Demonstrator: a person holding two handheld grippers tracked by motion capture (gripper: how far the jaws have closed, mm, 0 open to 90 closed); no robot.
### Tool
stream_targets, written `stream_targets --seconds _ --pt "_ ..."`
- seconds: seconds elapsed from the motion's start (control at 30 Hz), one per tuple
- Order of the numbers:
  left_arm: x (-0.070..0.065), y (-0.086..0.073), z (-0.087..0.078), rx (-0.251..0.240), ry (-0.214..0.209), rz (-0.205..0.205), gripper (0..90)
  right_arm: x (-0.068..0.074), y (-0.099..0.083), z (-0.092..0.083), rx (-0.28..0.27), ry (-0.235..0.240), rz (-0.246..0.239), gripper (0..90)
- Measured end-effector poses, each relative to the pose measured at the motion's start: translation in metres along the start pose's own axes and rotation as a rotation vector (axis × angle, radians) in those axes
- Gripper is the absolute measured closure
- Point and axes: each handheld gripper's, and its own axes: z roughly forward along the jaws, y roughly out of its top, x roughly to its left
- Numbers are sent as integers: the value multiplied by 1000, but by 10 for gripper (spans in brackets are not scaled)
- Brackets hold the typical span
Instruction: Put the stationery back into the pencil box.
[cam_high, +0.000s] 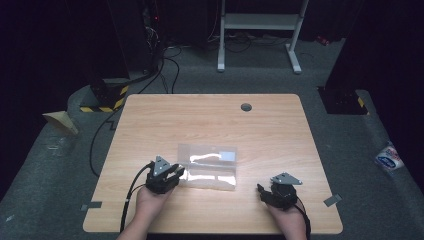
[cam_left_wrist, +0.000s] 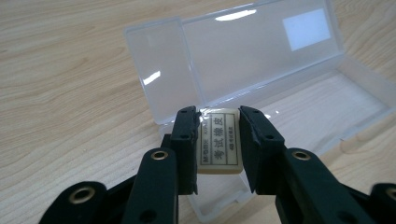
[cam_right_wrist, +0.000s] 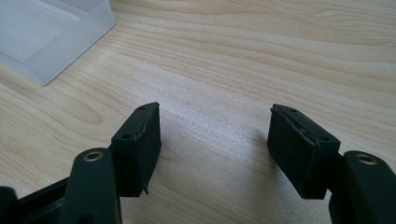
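Observation:
A clear plastic case (cam_high: 209, 167) lies open on the wooden table (cam_high: 210, 120), its lid laid back. In the left gripper view the case (cam_left_wrist: 261, 70) has a white sticker on the lid. My left gripper (cam_left_wrist: 218, 144) is shut on a cream eraser (cam_left_wrist: 220, 145) with black printed characters, held over the near left end of the case. In the high view this left gripper (cam_high: 176, 172) sits at the case's left edge. My right gripper (cam_right_wrist: 215, 144) stands open over bare wood, nothing between its jaws, to the right of the case corner (cam_right_wrist: 51, 32); in the high view the right gripper (cam_high: 264, 192) is near the front edge.
A round grommet hole (cam_high: 246, 107) marks the table's far side. Small grey tape pieces (cam_high: 332, 200) stick at the front corners. Beyond the table are a white frame stand (cam_high: 260, 30), cables on the carpet, and a blue-white packet (cam_high: 389, 159) on the floor at right.

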Motion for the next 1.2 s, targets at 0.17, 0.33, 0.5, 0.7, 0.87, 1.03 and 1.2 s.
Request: stream_targets --seconds 0.17,0.33,0.5,0.7,0.87,1.03,1.2 --pt "0 -1 10 14 23 -27 680 0 0 0 -1 0 -4 352" --pt "-1 -3 17 45 41 -26 680 0 0 0 -2 2 -7 353" --pt "-4 -3 19 48 49 -28 679 0 0 0 -2 2 -7 353" --pt "-9 -5 23 69 66 -20 677 0 0 0 -3 3 -9 360" --pt "-9 -4 23 57 81 -17 647 0 0 0 -4 4 -9 360" --pt "-7 -1 20 38 64 -35 554 0 0 0 -4 2 -4 366" --pt "-6 1 18 27 48 -31 516 0 0 0 -4 2 -3 367"
